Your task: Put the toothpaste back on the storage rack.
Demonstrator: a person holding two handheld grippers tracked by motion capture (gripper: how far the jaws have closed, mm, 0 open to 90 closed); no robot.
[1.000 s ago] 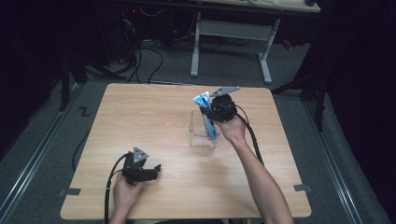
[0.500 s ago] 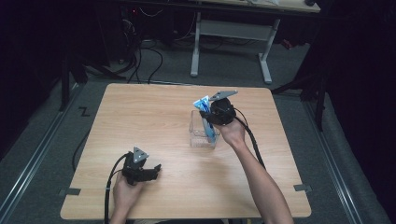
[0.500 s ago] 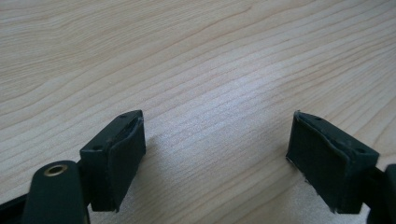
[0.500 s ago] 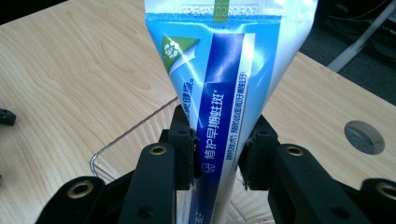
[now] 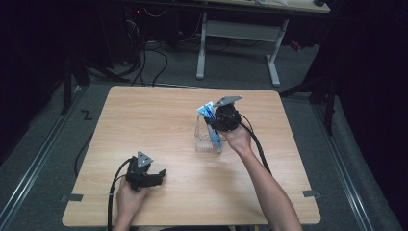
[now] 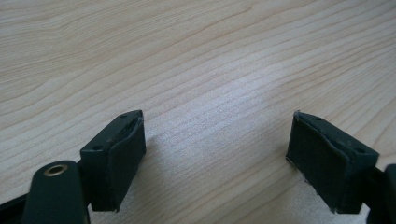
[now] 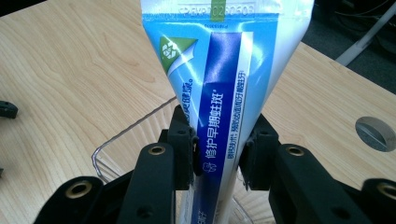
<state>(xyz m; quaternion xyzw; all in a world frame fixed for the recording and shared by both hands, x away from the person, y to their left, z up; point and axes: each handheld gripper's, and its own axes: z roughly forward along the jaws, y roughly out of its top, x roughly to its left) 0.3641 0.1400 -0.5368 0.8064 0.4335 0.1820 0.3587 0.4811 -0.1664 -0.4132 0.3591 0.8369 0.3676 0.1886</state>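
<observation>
A wooden surface (image 5: 144, 120) is being viewed from above, with a person's two forearms entering from the bottom of the frame.

Right gripper (image 5: 217, 126): it is being held just right of centre in the high view, directly over a clear plastic box (image 5: 203, 139) that is standing on the surface. Its jaws are being kept clenched on a blue-and-white toothpaste tube (image 5: 210, 119). The tube is being held roughly upright, with its flat crimped end pointing up and toward the top of the frame and its lower part reaching down inside the box. In the right gripper view the tube (image 7: 224, 93) is being pinched on both sides between the two black jaws, the box rim (image 7: 121, 140) is showing below and to the left of them, and a round grey disc (image 7: 376, 133) set into the surface is lying at the right edge.

Left gripper (image 5: 153, 176): it is being held low at the lower left of the high view, well apart from the box and tube, with a cable (image 5: 113, 202) trailing toward the bottom edge. In the left gripper view (image 6: 215, 158) the jaws are standing released, wide apart, with bare wood grain between them and nothing being grasped.

A metal-legged desk (image 5: 240, 33) is standing on the floor beyond the surface, at the top of the frame.
</observation>
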